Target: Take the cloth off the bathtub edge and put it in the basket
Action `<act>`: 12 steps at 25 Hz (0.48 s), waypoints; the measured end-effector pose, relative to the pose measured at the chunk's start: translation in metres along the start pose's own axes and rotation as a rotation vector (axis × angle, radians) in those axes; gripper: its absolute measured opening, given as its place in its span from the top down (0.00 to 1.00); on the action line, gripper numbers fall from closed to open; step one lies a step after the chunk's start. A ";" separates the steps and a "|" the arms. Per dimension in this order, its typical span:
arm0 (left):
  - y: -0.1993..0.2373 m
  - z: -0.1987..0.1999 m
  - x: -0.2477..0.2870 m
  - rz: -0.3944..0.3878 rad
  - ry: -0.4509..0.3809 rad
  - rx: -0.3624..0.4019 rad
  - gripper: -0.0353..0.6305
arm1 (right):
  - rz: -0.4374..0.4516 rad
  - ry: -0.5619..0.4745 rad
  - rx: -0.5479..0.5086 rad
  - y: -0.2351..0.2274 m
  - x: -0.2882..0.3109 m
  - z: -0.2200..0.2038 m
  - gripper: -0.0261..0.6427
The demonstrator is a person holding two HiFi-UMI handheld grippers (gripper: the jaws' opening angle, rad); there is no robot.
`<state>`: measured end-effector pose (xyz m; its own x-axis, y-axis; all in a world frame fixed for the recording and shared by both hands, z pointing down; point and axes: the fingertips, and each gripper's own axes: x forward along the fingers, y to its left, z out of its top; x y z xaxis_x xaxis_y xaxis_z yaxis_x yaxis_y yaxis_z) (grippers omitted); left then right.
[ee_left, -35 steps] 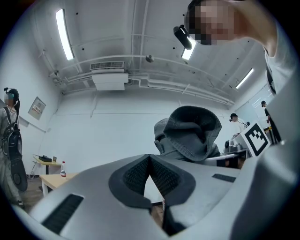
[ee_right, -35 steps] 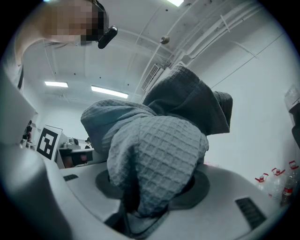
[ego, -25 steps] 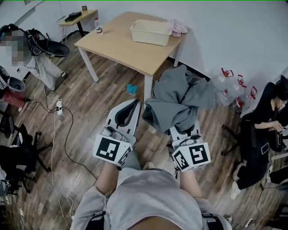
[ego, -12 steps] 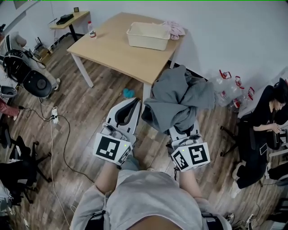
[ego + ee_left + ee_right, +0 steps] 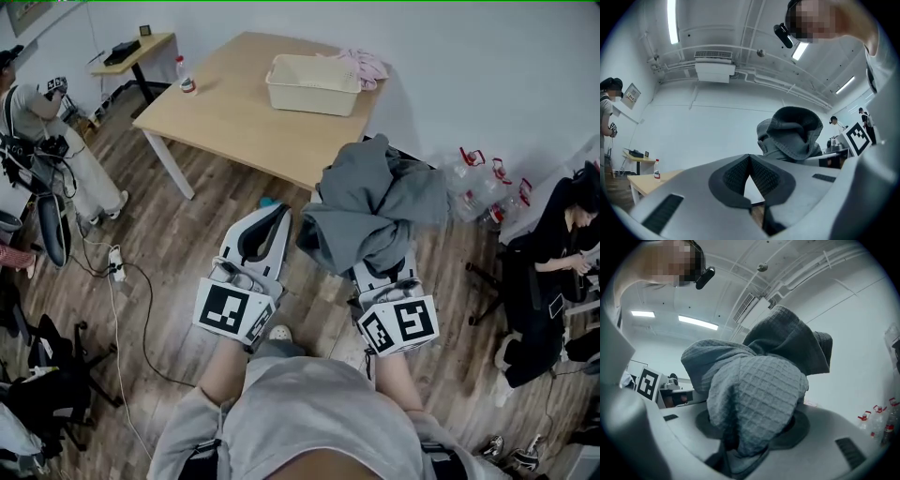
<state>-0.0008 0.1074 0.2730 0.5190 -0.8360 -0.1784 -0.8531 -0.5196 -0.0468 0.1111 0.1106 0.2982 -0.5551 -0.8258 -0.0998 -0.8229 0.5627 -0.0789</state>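
A grey waffle-weave cloth (image 5: 375, 211) hangs bunched in my right gripper (image 5: 752, 437), whose jaws are shut on it. In the right gripper view the cloth (image 5: 759, 399) fills the space between the pads and spills over them. In the head view it hides the fingertips. My left gripper (image 5: 272, 220) is level beside it, to the left; its tips touch and nothing is held (image 5: 749, 159). The cream plastic basket (image 5: 311, 92) stands on the wooden table (image 5: 234, 117) ahead of both grippers. No bathtub is in view.
A pink cloth (image 5: 364, 64) lies behind the basket, and a bottle (image 5: 186, 77) stands at the table's left corner. Clear water jugs (image 5: 483, 183) sit by the wall on the right. A seated person (image 5: 553, 253) is at the right, a standing person (image 5: 47, 131) at the left. Cables (image 5: 122, 281) trail on the floor.
Both grippers have travelled toward the table side by side, the cloth still in the right one. The table's near leg is now hidden behind the cloth. The person at left has shifted.
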 end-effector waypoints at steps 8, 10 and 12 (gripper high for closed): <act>0.052 -0.008 -0.002 -0.023 0.004 -0.002 0.95 | -0.046 -0.002 -0.006 0.016 0.040 -0.010 0.65; 0.062 -0.010 -0.007 -0.027 0.000 -0.007 0.95 | -0.055 -0.004 -0.014 0.023 0.045 -0.012 0.65; 0.071 -0.013 -0.011 -0.027 -0.005 -0.016 0.95 | -0.062 -0.002 -0.024 0.028 0.050 -0.013 0.65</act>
<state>-0.0663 0.0770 0.2841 0.5415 -0.8207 -0.1824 -0.8378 -0.5448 -0.0358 0.0592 0.0845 0.3041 -0.5026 -0.8590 -0.0971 -0.8585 0.5092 -0.0607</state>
